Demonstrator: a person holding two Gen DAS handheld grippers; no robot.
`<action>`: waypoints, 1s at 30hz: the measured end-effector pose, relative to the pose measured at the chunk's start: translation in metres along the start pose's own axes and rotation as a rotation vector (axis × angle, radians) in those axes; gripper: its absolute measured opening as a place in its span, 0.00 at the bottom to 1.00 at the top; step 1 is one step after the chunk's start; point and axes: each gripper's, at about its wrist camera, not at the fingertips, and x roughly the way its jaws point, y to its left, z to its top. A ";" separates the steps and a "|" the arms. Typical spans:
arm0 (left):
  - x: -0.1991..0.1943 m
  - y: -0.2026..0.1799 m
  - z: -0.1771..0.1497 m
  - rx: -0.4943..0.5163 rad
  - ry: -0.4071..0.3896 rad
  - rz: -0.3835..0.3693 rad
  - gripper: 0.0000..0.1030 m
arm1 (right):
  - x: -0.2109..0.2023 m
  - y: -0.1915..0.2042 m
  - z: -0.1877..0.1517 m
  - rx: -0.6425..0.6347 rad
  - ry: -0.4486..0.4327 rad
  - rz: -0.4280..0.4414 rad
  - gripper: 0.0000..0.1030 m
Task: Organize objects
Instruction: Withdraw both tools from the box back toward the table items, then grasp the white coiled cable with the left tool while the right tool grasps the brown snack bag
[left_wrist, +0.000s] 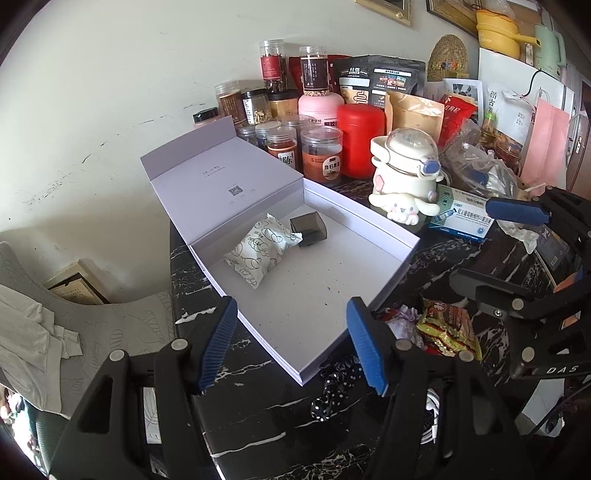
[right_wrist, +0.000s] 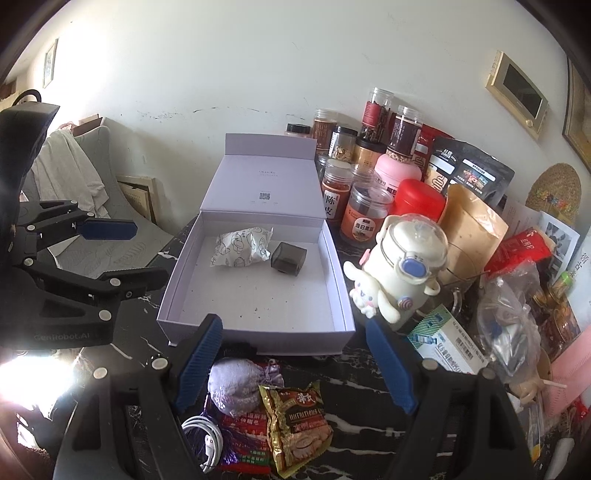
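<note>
In front of you the white box (right_wrist: 255, 332) sat open on the black marbled worktop (right_wrist: 369, 373), its lid (right_wrist: 262, 181) folded back upright toward the wall. Inside, at the far end, a white printed packet (right_wrist: 240, 247) lay flat, and a small dark grey square case (right_wrist: 289, 257) lay just beside it on the right. Outside the near wall of the box lay a lilac sachet (right_wrist: 231, 386), a white coiled cable (right_wrist: 205, 437), a gold snack packet (right_wrist: 299, 424) overlapping a red packet (right_wrist: 245, 428), and a black dotted thing (left_wrist: 332, 391).
</note>
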 end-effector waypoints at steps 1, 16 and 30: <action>0.000 -0.002 -0.002 0.002 0.002 -0.002 0.58 | -0.001 -0.001 -0.003 0.004 0.001 -0.001 0.78; 0.007 -0.030 -0.037 0.014 0.042 -0.080 0.58 | -0.005 -0.005 -0.046 0.042 0.060 -0.013 0.78; 0.027 -0.052 -0.069 -0.003 0.111 -0.151 0.58 | 0.003 -0.014 -0.084 0.092 0.120 -0.001 0.78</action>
